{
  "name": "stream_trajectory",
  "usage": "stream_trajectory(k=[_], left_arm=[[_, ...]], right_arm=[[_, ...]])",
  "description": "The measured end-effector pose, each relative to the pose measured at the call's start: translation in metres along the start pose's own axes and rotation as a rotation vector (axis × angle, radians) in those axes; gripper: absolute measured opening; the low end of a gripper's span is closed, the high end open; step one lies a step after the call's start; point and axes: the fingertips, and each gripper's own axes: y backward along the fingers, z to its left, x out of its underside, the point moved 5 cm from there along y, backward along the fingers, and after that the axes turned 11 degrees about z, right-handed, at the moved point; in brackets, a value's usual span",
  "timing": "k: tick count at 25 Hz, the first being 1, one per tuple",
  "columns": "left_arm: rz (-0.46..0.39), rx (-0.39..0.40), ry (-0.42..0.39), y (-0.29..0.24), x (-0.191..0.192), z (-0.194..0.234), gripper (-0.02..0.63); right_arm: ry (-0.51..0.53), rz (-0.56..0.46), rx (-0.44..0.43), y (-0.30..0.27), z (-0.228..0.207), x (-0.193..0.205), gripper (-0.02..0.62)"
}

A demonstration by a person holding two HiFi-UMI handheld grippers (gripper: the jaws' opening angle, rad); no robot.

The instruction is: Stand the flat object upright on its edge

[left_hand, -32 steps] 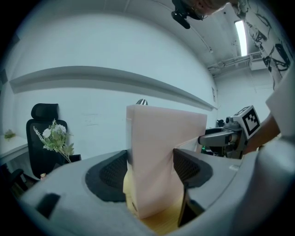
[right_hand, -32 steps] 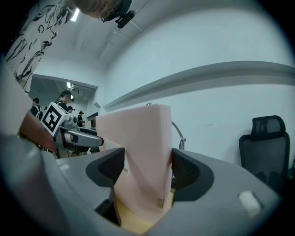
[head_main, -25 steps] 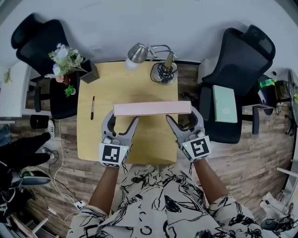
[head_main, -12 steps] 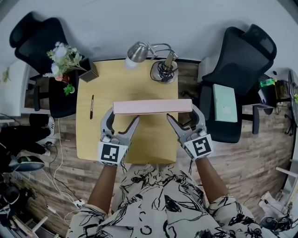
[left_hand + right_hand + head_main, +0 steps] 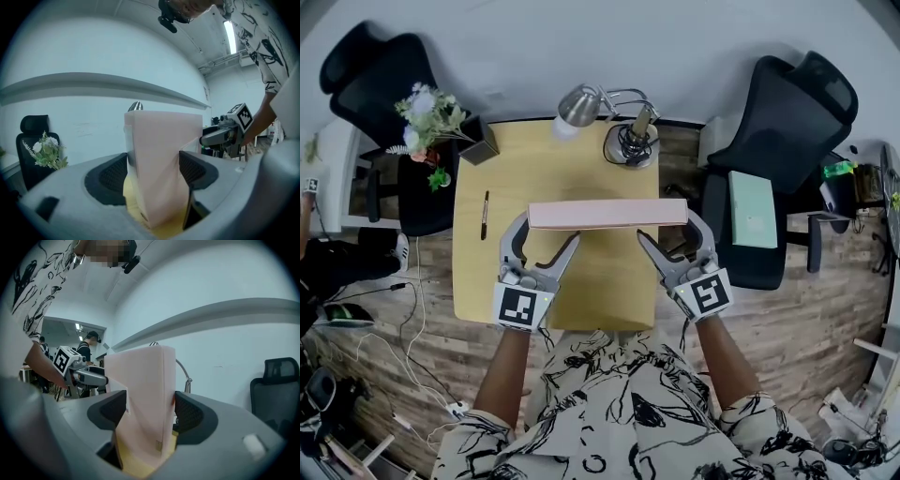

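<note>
Pink box (image 5: 607,214) upright on edge on the table (image 5: 581,169). The left gripper (image 5: 548,231) has slackened its jaws but still touches the box, and the right gripper (image 5: 667,228) clamps it. Release appears imminent.

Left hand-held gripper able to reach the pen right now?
Probably, not right away. The pen lies on the table just left of the left hand-held gripper, nothing between them, but its jaws hold the left end of the pink box and must let go first.

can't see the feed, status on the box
left gripper, right gripper shut on pink box ends. it stands upright on long edge. pen, lamp well clear.
</note>
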Motion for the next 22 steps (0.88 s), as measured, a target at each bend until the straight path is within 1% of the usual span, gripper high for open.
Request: stream_trajectory(k=[2,6,10,14,19,22], left_arm=[[0.000,-0.002,-0.022,0.0005,-0.0009,0.0003,0.348],[-0.007,0.002,-0.008,0.0006,-0.0006,0.0004,0.348],[0.004,-0.005,-0.029,0.0010,0.0013,0.0006,0.352],[0.008,-0.014,-0.013,0.0048,0.0033,0.0025,0.356],[0.014,-0.006,-0.020,0.0051,0.0045,0.0007,0.356],[0.014,-0.005,-0.009,0.0052,0.0058,-0.0010,0.356]], right_arm=[[0.001,0.010,-0.009,-0.0001,-0.0004,0.0009,0.327],[0.010,0.011,-0.015,0.0011,-0.0017,0.0011,0.328],[0.009,0.018,-0.017,0.0006,-0.0018,0.0023,0.337],[0.003,0.022,-0.025,0.0003,-0.0016,0.0016,0.342],[0.004,0.019,-0.037,-0.0005,-0.0030,-0.0004,0.344],[0.004,0.018,-0.039,0.0005,-0.0027,-0.0006,0.344]])
